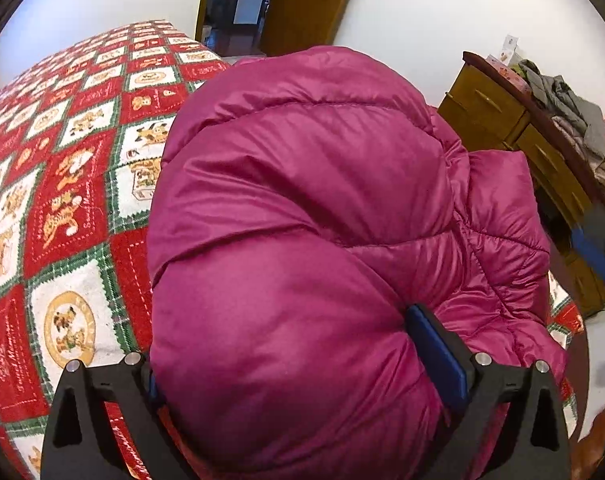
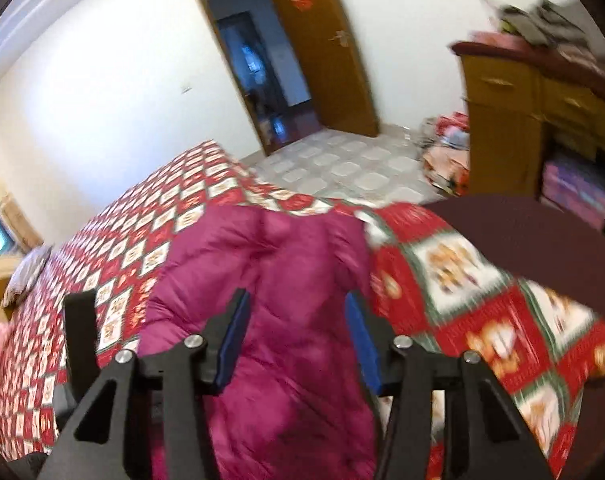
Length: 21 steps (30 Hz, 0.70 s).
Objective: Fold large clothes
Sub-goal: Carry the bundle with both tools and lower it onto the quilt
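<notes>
The magenta puffer jacket (image 1: 302, 208) is slick, glossy quilted cloth, probably nylon, lying on a matt, slightly fuzzy woven bedspread (image 1: 62, 184), while the gripper fingers (image 1: 438, 356) look like matt black plastic with smooth blue pads and bright metal bolts, and the dresser (image 1: 498, 120) and door (image 2: 326, 52) are varnished wood.

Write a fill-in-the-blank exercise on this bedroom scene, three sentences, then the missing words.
1. The puffy down jacket is ____ in colour.
2. The jacket lies on a bed whose red, white and green bedspread is printed with ____.
3. The wooden door behind the bed stands ____.

Missing words: magenta; bears; open
</notes>
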Motion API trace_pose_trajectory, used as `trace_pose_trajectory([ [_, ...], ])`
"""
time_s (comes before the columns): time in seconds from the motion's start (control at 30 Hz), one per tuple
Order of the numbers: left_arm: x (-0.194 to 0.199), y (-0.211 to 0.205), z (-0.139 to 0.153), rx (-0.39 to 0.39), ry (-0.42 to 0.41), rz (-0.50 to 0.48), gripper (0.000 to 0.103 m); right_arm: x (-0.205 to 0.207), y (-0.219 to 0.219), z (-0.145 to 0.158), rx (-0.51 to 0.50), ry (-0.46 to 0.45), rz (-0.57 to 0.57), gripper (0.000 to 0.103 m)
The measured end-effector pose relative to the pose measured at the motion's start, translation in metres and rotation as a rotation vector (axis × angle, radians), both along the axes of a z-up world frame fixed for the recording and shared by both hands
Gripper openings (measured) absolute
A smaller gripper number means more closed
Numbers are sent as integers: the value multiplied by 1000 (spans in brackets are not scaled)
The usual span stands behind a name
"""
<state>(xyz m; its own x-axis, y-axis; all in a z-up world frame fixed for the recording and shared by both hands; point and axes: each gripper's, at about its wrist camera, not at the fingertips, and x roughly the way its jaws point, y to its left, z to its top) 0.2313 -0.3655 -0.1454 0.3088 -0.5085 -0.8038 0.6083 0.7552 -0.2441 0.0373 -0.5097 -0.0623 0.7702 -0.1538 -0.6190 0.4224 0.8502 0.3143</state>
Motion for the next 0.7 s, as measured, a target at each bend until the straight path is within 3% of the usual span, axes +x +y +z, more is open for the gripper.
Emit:
trace_pose_trajectory([
  [0.1, 2, -1, 0, 12, 1, -13, 101, 38, 7, -16, -30, 72, 35, 31],
  [0.23, 6, -3, -2, 20, -4, -34, 102, 62, -1, -65, -7, 178, 1, 30],
  [0.33, 8, -8, -2, 33, -18, -49, 102, 58, -10, -79, 35, 160, -12, 28],
  [0.5, 14, -16, -6, 54, -8, -66, 103, 52, -7, -82, 17, 156, -31, 28],
  [0.63, 19, -9, -6, 14, 48, -67, 102, 49, 0, -81, 16, 141, -43, 28],
  [0.7, 17, -5, 2, -5, 34, -71, 102, 51, -3, -82, 17, 139, -47, 28],
])
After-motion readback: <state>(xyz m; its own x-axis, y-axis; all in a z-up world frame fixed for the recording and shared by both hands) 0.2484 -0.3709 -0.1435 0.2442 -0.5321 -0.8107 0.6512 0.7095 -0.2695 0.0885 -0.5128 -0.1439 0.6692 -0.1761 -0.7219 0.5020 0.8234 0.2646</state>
